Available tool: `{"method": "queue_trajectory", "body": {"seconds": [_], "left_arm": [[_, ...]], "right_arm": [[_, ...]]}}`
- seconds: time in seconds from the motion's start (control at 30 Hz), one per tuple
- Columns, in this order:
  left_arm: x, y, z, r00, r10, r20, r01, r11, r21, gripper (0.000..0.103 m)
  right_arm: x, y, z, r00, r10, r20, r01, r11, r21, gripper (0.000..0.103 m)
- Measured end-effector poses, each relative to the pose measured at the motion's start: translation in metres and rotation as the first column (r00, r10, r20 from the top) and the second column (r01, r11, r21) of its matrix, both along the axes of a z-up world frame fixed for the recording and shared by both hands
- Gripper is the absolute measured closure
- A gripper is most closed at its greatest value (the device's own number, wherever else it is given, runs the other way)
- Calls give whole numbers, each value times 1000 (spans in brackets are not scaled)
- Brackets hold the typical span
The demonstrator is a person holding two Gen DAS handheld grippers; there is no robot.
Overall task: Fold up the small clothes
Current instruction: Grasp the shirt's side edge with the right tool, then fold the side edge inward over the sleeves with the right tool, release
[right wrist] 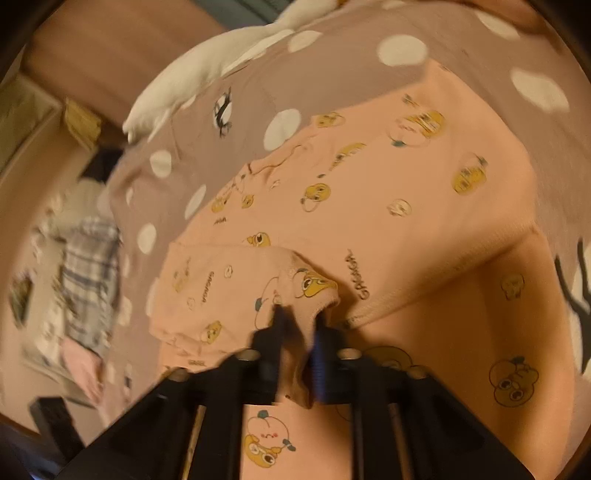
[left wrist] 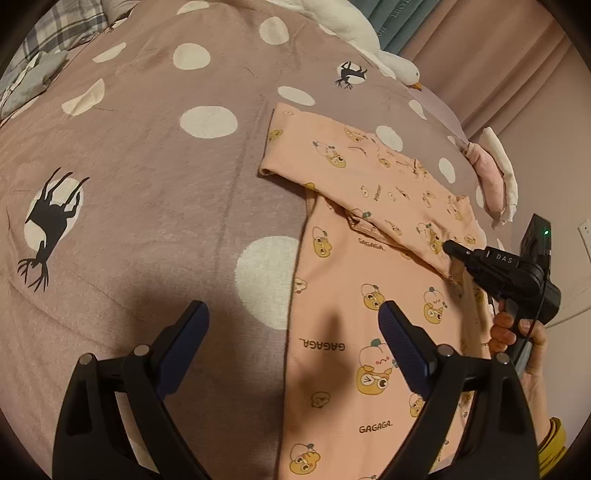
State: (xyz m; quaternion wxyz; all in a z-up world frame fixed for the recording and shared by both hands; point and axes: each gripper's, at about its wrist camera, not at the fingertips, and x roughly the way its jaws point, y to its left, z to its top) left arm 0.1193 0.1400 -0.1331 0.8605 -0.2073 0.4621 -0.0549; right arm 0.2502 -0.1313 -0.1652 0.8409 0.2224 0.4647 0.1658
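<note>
A small peach garment (left wrist: 369,314) printed with yellow cartoon figures lies on the mauve polka-dot bedspread (left wrist: 147,166). One sleeve (left wrist: 332,147) lies folded across the top. My left gripper (left wrist: 293,317) is open and empty, hovering over the garment's left edge. My right gripper (left wrist: 448,249) is shut on the garment's right sleeve cuff. In the right wrist view the right gripper (right wrist: 297,317) pinches a bunched fold of the peach garment (right wrist: 388,203), lifted slightly off the body.
A white plush goose (left wrist: 369,40) lies along the far edge of the bed. Folded pink and white cloth (left wrist: 495,173) sits at the right edge. Plaid fabric (left wrist: 55,33) is at the far left. A curtain (left wrist: 480,44) hangs behind.
</note>
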Motion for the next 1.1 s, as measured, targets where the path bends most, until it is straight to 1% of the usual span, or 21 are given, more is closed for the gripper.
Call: {"method": "queue_trajectory", "body": {"seconds": [0.07, 0.13, 0.2, 0.27, 0.37, 0.43, 0.5, 0.57, 0.6, 0.63, 0.67, 0.7, 0.73, 0.77, 0.87, 0.9, 0.93, 0.97, 1.0, 1.03, 1.1], "left_arm": [[0, 2, -1, 1000, 5, -2, -5, 1000, 1, 10], [2, 4, -1, 1000, 9, -5, -9, 1000, 1, 10], [3, 5, -2, 1000, 10, -7, -10, 1000, 0, 10], [4, 4, -1, 1000, 7, -7, -7, 1000, 2, 10], [5, 3, -1, 1000, 5, -2, -5, 1000, 10, 10], [8, 3, -2, 1000, 4, -4, -4, 1000, 10, 10], [12, 1, -3, 1000, 1, -7, -1, 1000, 10, 10], [16, -2, -3, 1000, -8, -7, 8, 1000, 8, 10], [18, -5, -3, 1000, -13, -8, 13, 1000, 10, 10], [20, -8, -2, 1000, -21, -8, 21, 1000, 14, 10], [21, -12, -1, 999, -31, -6, 31, 999, 19, 10], [23, -16, 1, 999, -42, -2, 42, 999, 23, 10], [25, -21, 4, 998, -57, 7, 57, 998, 34, 10], [27, -25, 7, 997, -69, 16, 68, 997, 46, 10], [32, -35, 9, 995, -93, 28, 91, 994, 58, 10], [34, -38, 9, 995, -100, 27, 98, 994, 54, 10], [36, -42, 8, 994, -109, 26, 107, 993, 49, 10], [37, -45, 7, 993, -114, 26, 113, 992, 49, 10], [37, -50, 6, 992, -122, 26, 121, 991, 50, 10], [37, -53, 5, 991, -131, 26, 130, 990, 51, 10], [36, -59, 4, 989, -146, 22, 145, 988, 57, 10]], "right_arm": [[0, 5, 11, 999, 19, 26, -18, 999, -41, 99], [1, 6, 30, 996, 28, 84, -23, 997, -70, 100], [4, -1, 54, 989, 21, 146, -15, 999, -46, 100], [7, -15, 77, 980, -9, 198, 14, 1000, -27, 100], [13, -38, 92, 973, -47, 224, 53, 998, -21, 100], [17, -53, 89, 974, -66, 216, 73, 997, -25, 100], [21, -66, 78, 979, -103, 176, 114, 992, -49, 100], [33, -73, 57, 990, -94, 101, 99, 994, -45, 100], [38, -75, 47, 993, -96, 65, 100, 993, -61, 100], [43, -76, 37, 991, -128, 47, 133, 980, -147, 100], [46, -78, 30, 988, -149, 41, 154, 966, -208, 100], [49, -82, 23, 985, -173, 26, 174, 951, -255, 100], [50, -83, 21, 982, -190, 19, 188, 943, -273, 100], [49, -85, 20, 979, -202, 28, 202, 937, -286, 100], [33, -82, 34, 974, -171, 146, 208, 931, -299, 100], [26, -76, 41, 972, -130, 196, 185, 939, -290, 100], [24, -70, 44, 971, -104, 217, 163, 946, -278, 100], [20, -65, 47, 970, -58, 236, 120, 959, -255, 100], [18, -60, 44, 972, -21, 234, 80, 966, -246, 100], [19, -56, 41, 974, -5, 225, 63, 965, -254, 100], [26, -48, 26, 985, 13, 171, 41, 951, -307, 100]]}}
